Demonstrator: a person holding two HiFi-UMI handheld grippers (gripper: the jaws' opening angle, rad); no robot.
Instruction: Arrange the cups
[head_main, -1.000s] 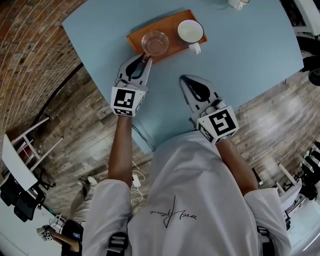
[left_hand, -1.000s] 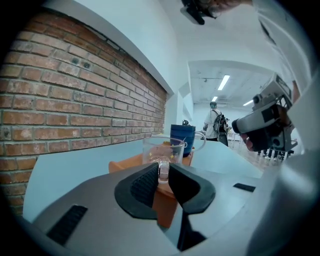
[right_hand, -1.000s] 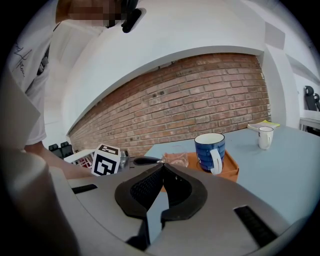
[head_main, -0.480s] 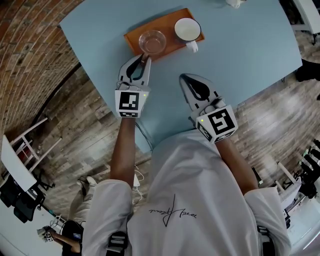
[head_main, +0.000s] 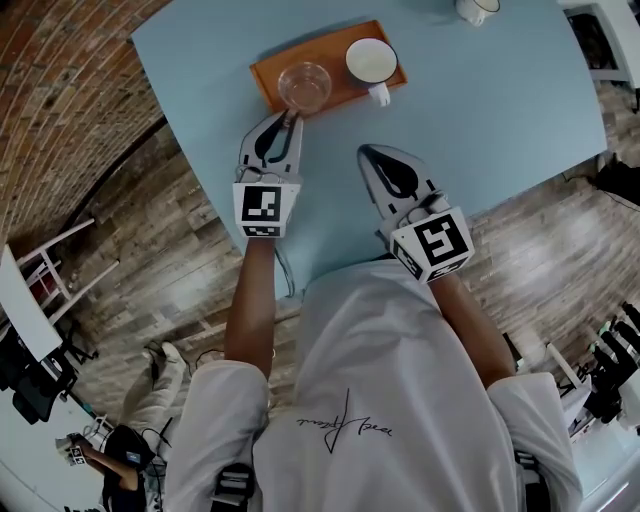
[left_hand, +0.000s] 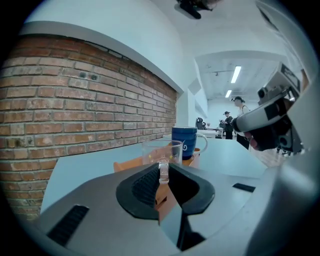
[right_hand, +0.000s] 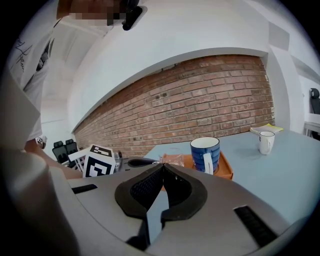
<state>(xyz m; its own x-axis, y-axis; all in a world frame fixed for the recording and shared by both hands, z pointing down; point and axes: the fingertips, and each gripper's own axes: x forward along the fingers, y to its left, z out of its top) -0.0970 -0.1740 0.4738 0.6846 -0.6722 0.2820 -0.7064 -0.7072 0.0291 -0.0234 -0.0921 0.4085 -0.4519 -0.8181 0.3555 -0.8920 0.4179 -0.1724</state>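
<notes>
A clear glass cup (head_main: 304, 84) and a blue mug with a white inside (head_main: 371, 60) stand side by side on an orange tray (head_main: 268, 78). My left gripper (head_main: 292, 117) reaches to the tray's near edge. Its jaws have just been closing, and in the left gripper view they pinch the glass cup's handle (left_hand: 163, 171) at their tips, with the glass cup (left_hand: 161, 150) and the blue mug (left_hand: 184, 141) behind. My right gripper (head_main: 368, 153) hovers over bare table nearer to me, shut and empty. In the right gripper view the blue mug (right_hand: 205, 152) stands ahead of the shut right gripper (right_hand: 162, 166).
The light blue table (head_main: 480, 110) stretches to the right of the tray. A small white mug (head_main: 478, 8) stands at its far edge, also visible as the white mug (right_hand: 266, 142) beyond the tray (right_hand: 226, 170). A brick wall and wooden floor lie off the table's left edge.
The left gripper's jaws have narrowed onto the glass cup's handle and the hand has tilted slightly. The right gripper has stayed where it was.
</notes>
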